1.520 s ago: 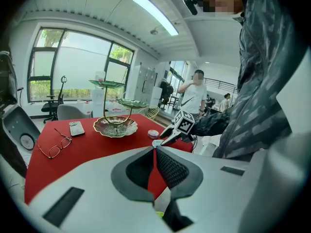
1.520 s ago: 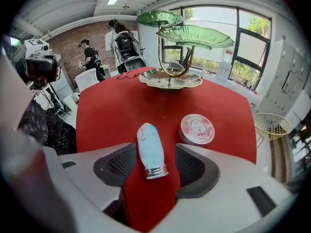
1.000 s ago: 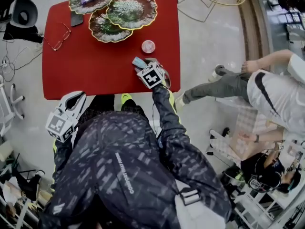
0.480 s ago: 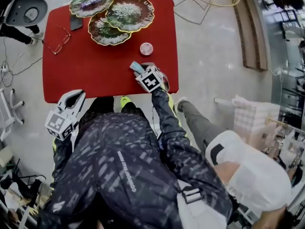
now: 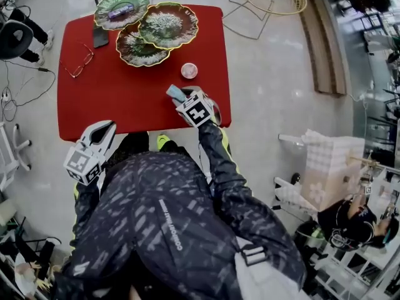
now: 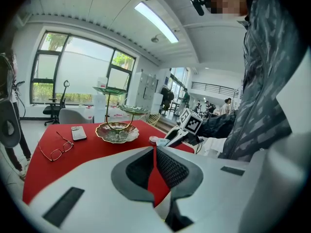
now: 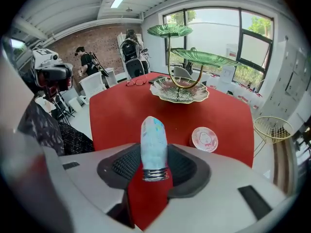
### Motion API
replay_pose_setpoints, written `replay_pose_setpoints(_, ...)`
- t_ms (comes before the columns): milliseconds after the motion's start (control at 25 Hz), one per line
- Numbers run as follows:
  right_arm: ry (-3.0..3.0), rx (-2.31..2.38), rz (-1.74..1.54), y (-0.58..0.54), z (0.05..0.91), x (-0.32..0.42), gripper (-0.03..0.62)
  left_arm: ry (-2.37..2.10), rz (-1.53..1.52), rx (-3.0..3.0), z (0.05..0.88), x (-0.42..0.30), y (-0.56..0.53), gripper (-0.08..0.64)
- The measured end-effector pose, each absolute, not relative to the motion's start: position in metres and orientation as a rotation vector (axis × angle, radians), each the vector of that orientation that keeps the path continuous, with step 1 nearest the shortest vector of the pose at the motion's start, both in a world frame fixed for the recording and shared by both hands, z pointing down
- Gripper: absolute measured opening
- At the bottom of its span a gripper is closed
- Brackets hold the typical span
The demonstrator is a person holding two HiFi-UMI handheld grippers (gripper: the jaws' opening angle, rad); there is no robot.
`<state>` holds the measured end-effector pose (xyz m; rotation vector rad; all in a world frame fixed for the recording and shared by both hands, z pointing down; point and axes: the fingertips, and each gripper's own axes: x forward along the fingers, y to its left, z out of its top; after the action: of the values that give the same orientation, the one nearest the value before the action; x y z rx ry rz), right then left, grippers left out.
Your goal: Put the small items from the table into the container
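A red desk [image 5: 125, 99] with rounded corners stands on a pale floor [image 5: 275, 74]. At its far edge is a stand of three green leaf-shaped dishes [image 5: 147, 33], one above the other on a gold frame. Just to the left of the stand lies a dark phone [image 5: 100, 37], flat on the red top. A pair of glasses [image 5: 78, 61] lies near the left edge. A small round tub [image 5: 189, 71], maybe with a pink lid, sits toward the right side.
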<state>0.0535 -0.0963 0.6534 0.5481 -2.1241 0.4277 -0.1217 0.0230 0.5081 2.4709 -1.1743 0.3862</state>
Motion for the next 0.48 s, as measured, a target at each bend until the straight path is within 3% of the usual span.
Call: replay_pose_setpoints(480,-2.149,0.537,0.340,-0.103,0.608,0.043,0.178,-1.200,0.297,2.503,0.502,-0.109,0.012,0.024)
